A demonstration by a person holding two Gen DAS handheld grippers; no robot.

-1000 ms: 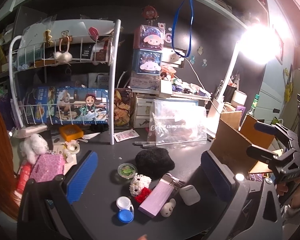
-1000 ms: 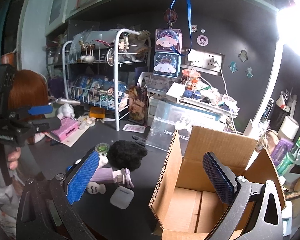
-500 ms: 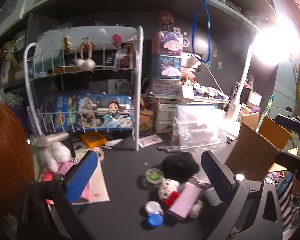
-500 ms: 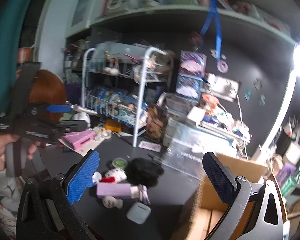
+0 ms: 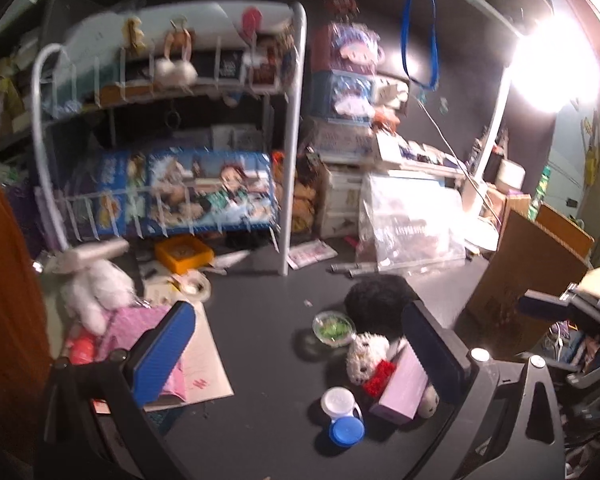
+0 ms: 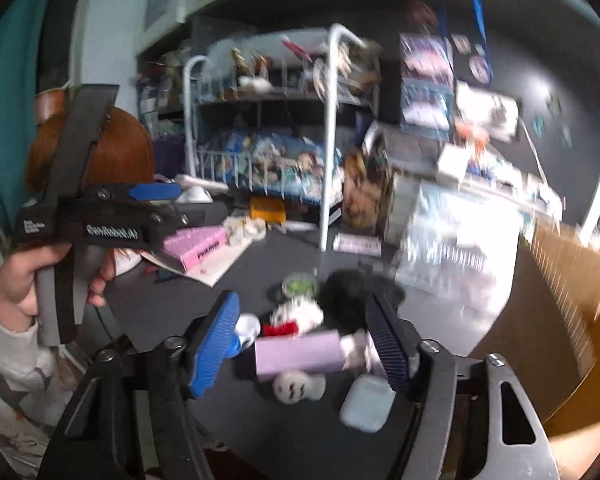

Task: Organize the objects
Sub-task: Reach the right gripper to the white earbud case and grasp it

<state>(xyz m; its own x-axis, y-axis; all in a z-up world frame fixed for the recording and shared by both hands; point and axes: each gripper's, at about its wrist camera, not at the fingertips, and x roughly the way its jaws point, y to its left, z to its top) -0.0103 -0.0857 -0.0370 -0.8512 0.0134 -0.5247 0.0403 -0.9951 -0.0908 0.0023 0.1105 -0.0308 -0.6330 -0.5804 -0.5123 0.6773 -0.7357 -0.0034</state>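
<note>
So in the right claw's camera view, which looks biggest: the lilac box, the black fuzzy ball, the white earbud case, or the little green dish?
1. Lilac box
2. Black fuzzy ball, close behind, though it lies farther away
3. White earbud case
4. Green dish

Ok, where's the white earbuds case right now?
In the right wrist view the earbuds case lies on the dark desk at lower centre, right of the small white figure, below the lilac box.

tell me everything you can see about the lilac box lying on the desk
The lilac box is a long, pale purple block with smooth, matte faces, lying flat on the dark desk. A small white plush with red trim sits against it behind, and a white round figure is in front. The right gripper, jaws closing, frames it without touching.
</note>
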